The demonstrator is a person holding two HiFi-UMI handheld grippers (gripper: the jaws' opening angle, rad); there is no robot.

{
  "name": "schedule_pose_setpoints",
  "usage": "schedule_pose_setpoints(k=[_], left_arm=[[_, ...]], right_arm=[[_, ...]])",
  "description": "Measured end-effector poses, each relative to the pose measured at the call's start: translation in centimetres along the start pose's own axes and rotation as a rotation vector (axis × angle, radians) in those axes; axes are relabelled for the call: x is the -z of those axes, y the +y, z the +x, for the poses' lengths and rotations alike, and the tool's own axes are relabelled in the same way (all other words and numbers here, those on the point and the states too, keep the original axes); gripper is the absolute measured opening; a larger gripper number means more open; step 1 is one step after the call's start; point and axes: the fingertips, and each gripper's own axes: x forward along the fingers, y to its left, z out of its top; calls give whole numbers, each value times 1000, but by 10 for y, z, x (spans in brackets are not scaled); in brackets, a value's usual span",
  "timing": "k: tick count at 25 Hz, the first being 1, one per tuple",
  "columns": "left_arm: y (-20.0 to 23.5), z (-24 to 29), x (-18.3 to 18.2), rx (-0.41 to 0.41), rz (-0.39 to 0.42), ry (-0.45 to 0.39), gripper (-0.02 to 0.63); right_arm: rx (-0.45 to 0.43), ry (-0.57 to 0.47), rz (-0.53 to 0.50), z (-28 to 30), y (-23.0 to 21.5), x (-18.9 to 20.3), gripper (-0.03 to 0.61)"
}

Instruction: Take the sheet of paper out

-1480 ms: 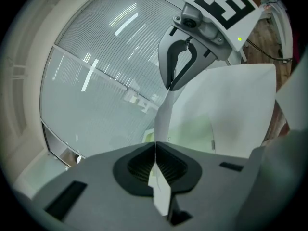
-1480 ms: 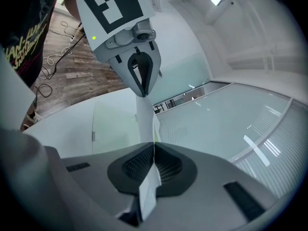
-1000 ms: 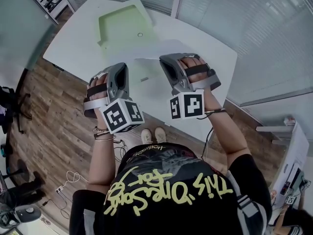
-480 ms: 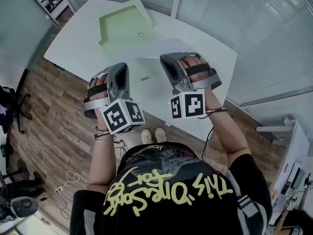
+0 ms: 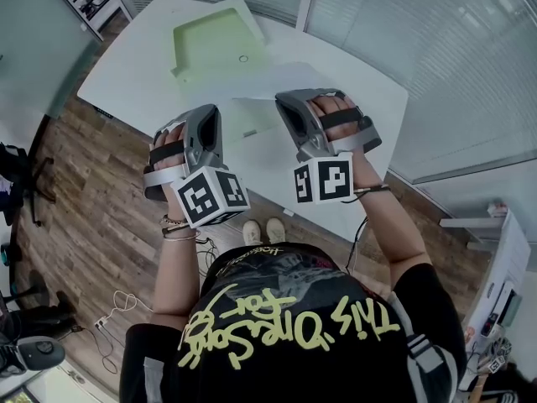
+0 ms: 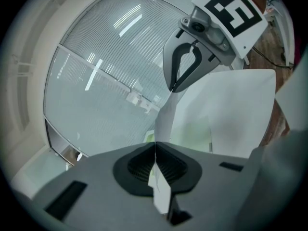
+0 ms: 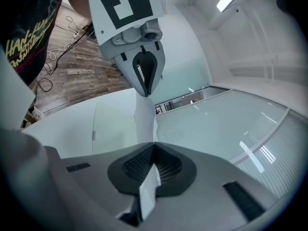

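two closed grips, one sheet. my left gripper is pinched on the left edge of the sheet of paper, and my right gripper is pinched on its right edge. the sheet spans the gap between them, over the near half of the table.

materials:
- jaws: matte grey plastic, with black ribbed pads set in a teardrop recess
- sheet: thin, plain white, no print visible, slightly bowed between the grips
- table: smooth white top with rounded corners
- folder: flat, pale green, rectangular, with a small round snap. it lies at the far side of the table, well apart from the sheet
- floor: wood planks

views:
- head view: the only one showing the folder's full outline and where it lies. the sheet is hard to pick out here, white on white
- left gripper view: my left gripper has a paper strip between its shut pads. the sheet shows face-on and broad, with the right gripper closed on its far corner. a ribbed glass wall is behind
- right gripper view: my right gripper also has a paper strip between its shut pads. the sheet shows nearly edge-on, a narrow band running up to the left gripper
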Motion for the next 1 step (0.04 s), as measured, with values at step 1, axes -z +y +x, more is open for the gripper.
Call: schedule_pose_setpoints(k=[1], left_arm=[[0, 0, 0, -1, 1, 1, 12]], right_arm=[[2, 0, -2, 0, 0, 0, 8]])
